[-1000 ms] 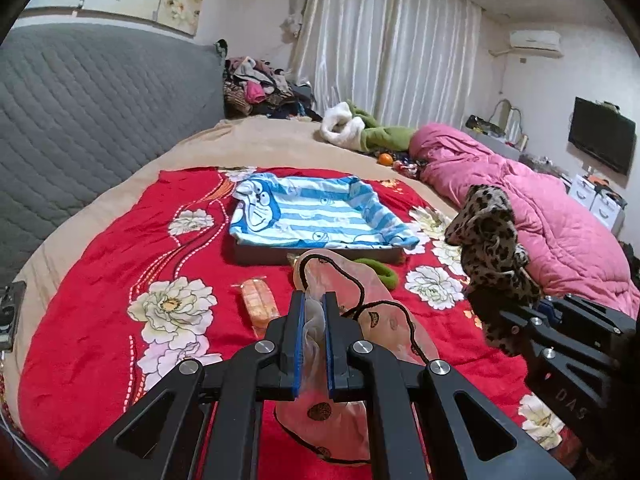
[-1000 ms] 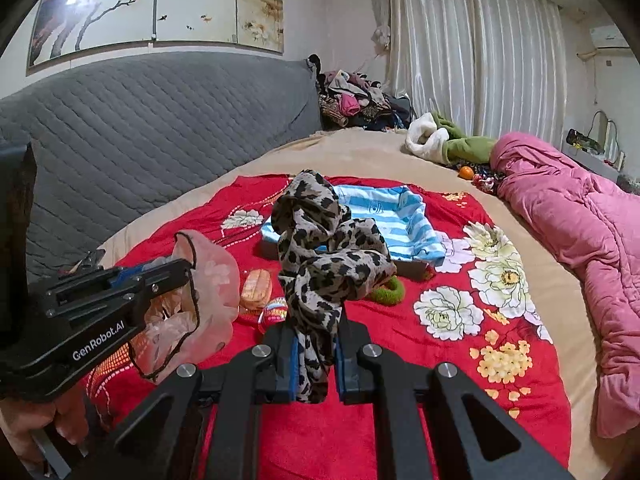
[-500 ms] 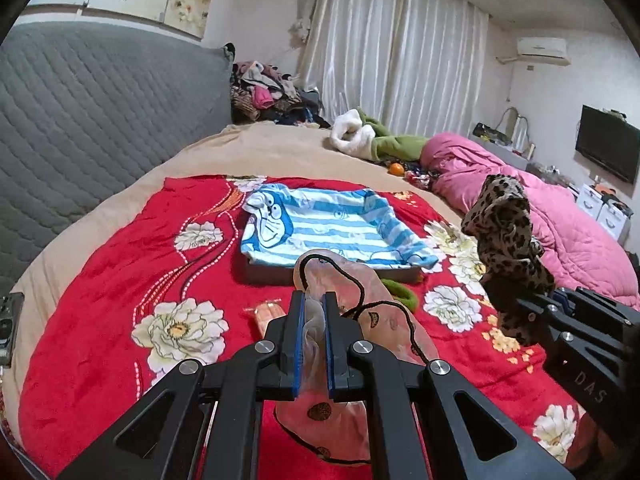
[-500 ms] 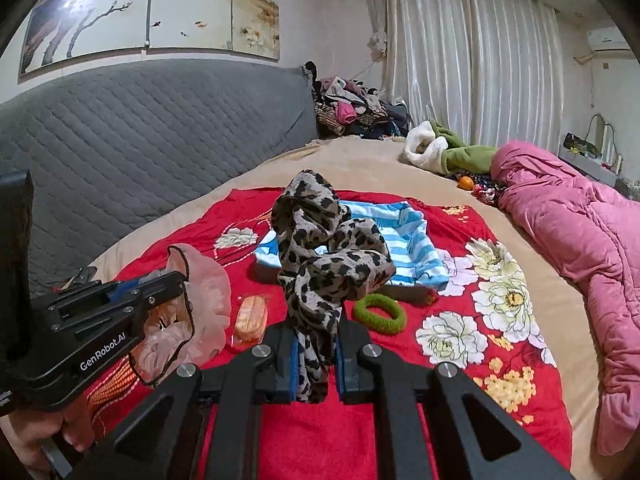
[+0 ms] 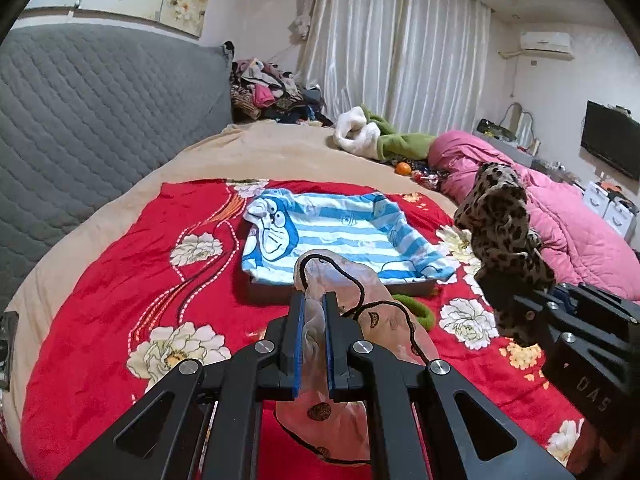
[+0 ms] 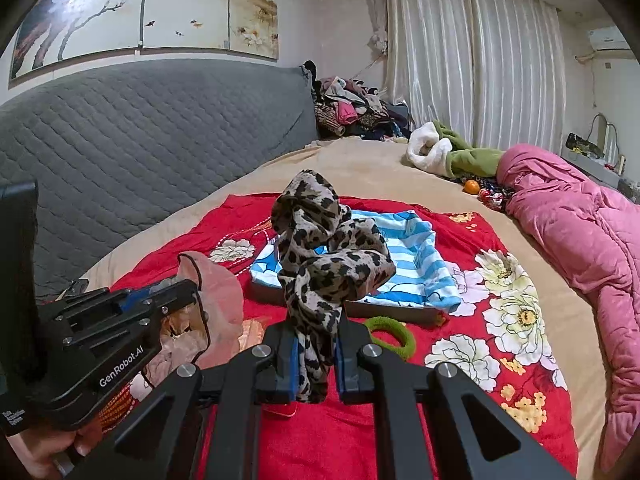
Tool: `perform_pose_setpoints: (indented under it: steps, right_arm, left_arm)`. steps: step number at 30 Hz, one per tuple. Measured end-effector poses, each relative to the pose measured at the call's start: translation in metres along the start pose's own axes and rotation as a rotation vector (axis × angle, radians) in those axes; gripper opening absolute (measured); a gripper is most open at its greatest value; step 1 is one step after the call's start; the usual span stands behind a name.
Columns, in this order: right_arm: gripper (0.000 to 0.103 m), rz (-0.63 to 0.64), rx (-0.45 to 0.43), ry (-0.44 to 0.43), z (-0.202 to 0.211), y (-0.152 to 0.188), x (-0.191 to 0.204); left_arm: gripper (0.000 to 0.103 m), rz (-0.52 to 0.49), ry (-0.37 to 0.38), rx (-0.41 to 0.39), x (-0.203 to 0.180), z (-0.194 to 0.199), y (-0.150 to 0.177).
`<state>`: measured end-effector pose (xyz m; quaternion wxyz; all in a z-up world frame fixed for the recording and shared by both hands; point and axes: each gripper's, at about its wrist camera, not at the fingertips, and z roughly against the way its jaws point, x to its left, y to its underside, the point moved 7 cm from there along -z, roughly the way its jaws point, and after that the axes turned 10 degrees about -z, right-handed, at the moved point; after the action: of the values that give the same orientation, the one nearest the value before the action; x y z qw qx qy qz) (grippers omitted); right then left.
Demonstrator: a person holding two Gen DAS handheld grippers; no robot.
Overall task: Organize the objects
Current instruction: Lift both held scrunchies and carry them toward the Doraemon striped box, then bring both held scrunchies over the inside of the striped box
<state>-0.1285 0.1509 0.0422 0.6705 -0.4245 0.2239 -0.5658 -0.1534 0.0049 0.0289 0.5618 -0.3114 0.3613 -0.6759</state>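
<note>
My left gripper (image 5: 313,300) is shut on a sheer pink drawstring pouch (image 5: 372,320) with a black cord and holds it above the red floral blanket (image 5: 100,280). The pouch also shows in the right wrist view (image 6: 218,300). My right gripper (image 6: 316,320) is shut on a leopard-print cloth (image 6: 328,264), held up over the blanket; the cloth shows at the right of the left wrist view (image 5: 504,232). A blue-striped Doraemon cloth (image 5: 340,232) covers a shallow dark box (image 6: 392,312) at the blanket's middle.
A green hair tie (image 6: 390,336) lies in front of the box. An orange packet (image 6: 252,330) lies beside the pouch. A pink quilt (image 6: 580,232) fills the right side. A grey quilted headboard (image 5: 80,120) stands left. Clothes pile (image 5: 272,96) and an orange (image 5: 404,168) lie far back.
Both grippers have risen and drawn back from the blanket with their loads. The leopard cloth sits higher in the left wrist view. The orange packet is now mostly hidden behind the pouch.
</note>
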Motion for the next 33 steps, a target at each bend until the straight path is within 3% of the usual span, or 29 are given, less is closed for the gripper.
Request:
perform_pose_setpoints:
  steps: [33]
  right_arm:
    - [0.013,-0.052,-0.004,0.028,-0.054,-0.042,-0.040]
  left_arm:
    - [0.009,-0.050,-0.034,0.018,-0.013,-0.060,-0.053]
